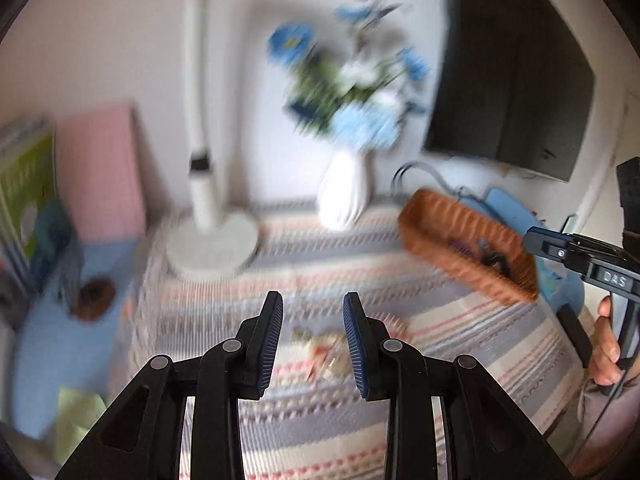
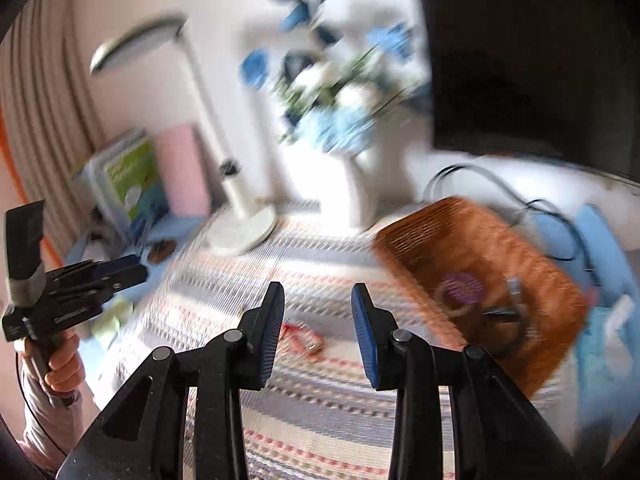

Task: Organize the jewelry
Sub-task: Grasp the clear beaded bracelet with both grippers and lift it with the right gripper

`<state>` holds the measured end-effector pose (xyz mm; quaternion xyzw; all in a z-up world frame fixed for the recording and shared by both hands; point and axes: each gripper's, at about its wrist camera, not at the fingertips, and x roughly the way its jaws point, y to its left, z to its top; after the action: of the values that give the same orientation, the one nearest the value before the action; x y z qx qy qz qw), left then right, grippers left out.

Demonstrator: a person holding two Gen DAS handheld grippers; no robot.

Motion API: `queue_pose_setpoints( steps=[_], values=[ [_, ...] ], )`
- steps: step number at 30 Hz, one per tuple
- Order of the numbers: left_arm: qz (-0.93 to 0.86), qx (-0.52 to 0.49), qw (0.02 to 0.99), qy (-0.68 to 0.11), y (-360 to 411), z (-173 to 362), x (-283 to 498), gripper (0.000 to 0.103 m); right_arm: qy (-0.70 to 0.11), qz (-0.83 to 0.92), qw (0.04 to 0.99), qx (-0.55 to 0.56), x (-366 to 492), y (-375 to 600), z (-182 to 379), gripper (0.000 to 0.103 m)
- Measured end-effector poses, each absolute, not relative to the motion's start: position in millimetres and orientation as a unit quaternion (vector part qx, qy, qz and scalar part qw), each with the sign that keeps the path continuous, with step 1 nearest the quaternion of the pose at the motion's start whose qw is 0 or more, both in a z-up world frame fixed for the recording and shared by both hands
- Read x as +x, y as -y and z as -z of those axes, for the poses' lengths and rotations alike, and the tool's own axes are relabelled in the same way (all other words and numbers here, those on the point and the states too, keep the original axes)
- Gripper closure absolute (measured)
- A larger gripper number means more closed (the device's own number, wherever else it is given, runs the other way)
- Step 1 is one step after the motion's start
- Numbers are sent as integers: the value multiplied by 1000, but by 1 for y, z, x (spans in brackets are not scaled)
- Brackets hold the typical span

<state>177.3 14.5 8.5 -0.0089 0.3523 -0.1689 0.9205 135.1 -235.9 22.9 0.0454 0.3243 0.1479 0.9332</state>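
left wrist view: your striped cloth (image 1: 460, 332) carries the wicker basket (image 1: 448, 236) at far right, with blurred jewelry (image 1: 326, 354) lying on the cloth between your left gripper (image 1: 313, 338) jaws, wide apart and empty. your right gripper (image 2: 317, 338) gapes equally wide over a red-and-white piece (image 2: 302, 340), with dark and purple items in the basket beside it.

The right tongs (image 2: 318, 332) hang with fingers spread and nothing between them above the striped cloth (image 2: 320, 412) on the surface. A small red piece of jewelry (image 2: 302, 340) lies on the cloth between the fingers. To the right sits the wicker basket (image 2: 440, 232) holding blurred items, a purple one (image 2: 464, 286) among them. The left tongs (image 2: 124, 270) appear at far left.
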Motion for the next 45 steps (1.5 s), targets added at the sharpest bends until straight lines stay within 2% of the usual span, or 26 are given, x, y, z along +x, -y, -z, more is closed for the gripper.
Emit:
queue_pose_setpoints(
  steps=[7, 15, 18, 21, 23, 30, 31, 32, 33, 37, 45],
  values=[
    [192, -88, 865, -456, -29, 84, 226, 71, -393, -183, 900, 29, 181, 202, 33, 69],
    [201, -107, 837, -497, -9, 124, 255, 71, -451, -206, 868, 13, 223, 196, 75, 69],
    [179, -79, 844, -500, 3, 128, 255, 71, -470, -220, 855, 8, 241, 190, 89, 77],
    [174, -71, 847, -498, 8, 129, 255, 78, -491, -229, 840, 1, 256, 183, 106, 82],
    [173, -68, 847, -498, 7, 128, 254, 82, -498, -235, 835, -10, 261, 176, 114, 82],
    [151, -37, 855, -495, 20, 130, 254, 83, -499, -231, 835, -39, 268, 161, 126, 83],
    [142, -24, 859, -491, 24, 129, 253, 86, -497, -228, 836, -47, 267, 158, 125, 86],
    [132, -11, 862, -488, 28, 129, 252, 94, -494, -222, 838, -62, 264, 156, 125, 89],
    [125, 0, 865, -486, 31, 130, 251, 95, -491, -214, 841, -83, 261, 151, 126, 94],
    [122, 19, 872, -473, 40, 127, 246, 95, -474, -210, 850, -92, 249, 149, 117, 94],
    [174, -61, 891, -414, 7, 78, 217, 95, -421, -221, 878, -45, 204, 173, 57, 94]
  ],
)
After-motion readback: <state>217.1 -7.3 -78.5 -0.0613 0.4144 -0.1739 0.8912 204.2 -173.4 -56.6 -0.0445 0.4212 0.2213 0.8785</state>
